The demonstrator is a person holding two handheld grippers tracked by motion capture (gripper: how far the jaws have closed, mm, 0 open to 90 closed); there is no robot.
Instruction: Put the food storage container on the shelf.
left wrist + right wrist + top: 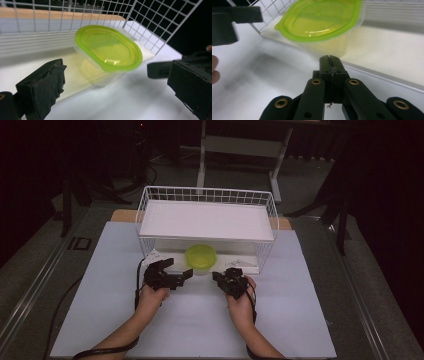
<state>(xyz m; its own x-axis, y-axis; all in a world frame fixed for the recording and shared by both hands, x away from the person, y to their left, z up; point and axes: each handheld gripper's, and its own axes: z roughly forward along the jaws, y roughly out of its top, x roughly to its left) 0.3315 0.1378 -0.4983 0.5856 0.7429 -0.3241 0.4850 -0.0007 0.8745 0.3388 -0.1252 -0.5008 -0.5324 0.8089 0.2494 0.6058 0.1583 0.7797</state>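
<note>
One clear plastic container (201, 260) with a lime-green lid (108, 47) sits at the front edge of the lower level of a white wire basket rack (207, 195), on a pale tray base (387, 50). Its lid is rounded, glossy and translucent, with a raised rim and a small tab on one side; the walls below are see-through and tinted yellow-green by the lid.

Both grippers rest just in front of it, neither touching it. The left gripper (175, 270) has its jaws spread wide, with the container in the gap ahead of them and nothing between the pads. The right gripper (330, 58) has its jaws pressed together on nothing, its tip pointing at the container's wall.

The rack carries a flat white shelf (207, 220) on top. It stands on a white table surface (195, 325), with a strip of wood showing at the far edge. Beyond, the room is dark, with a grey floor and the legs of a white frame (240, 145).
</note>
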